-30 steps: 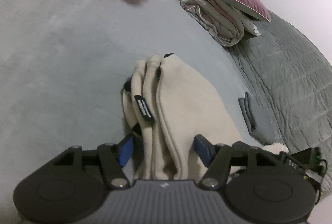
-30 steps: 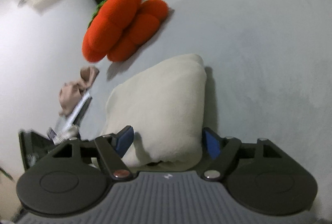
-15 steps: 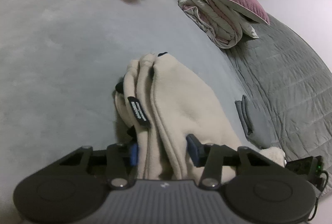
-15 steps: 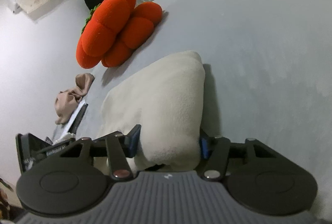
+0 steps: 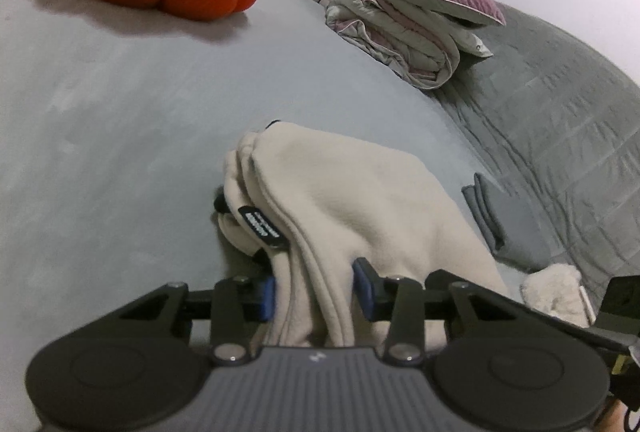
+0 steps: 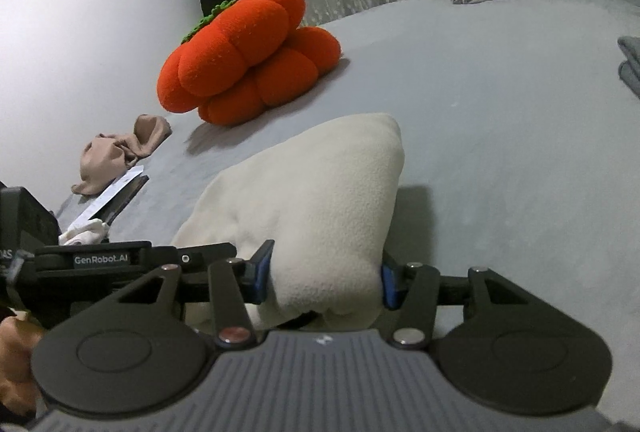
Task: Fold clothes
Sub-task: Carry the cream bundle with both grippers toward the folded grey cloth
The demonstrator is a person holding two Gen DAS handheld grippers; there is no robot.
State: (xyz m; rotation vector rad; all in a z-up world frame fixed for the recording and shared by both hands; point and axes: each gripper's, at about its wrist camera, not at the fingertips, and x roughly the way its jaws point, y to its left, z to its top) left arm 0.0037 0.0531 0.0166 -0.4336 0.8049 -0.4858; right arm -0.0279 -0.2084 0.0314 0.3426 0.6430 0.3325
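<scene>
A cream fleece garment folded into a thick bundle hangs above the pale grey bed, with a black label on its layered edge. My left gripper is shut on that layered edge, blue pads pressing the fabric from both sides. In the right wrist view the same cream garment shows its smooth folded side, and my right gripper is shut on its near end. The left gripper body shows at the left of that view.
An orange pumpkin plush lies on the bed beyond the garment. A rolled quilt with a pink pillow sits at the back right. A folded grey cloth lies beside a grey quilted cover. A beige garment lies at the left.
Both grippers have closed from wide open onto the cream garment and lifted it. The views have tilted up, bringing the plush and quilt further into frame.
</scene>
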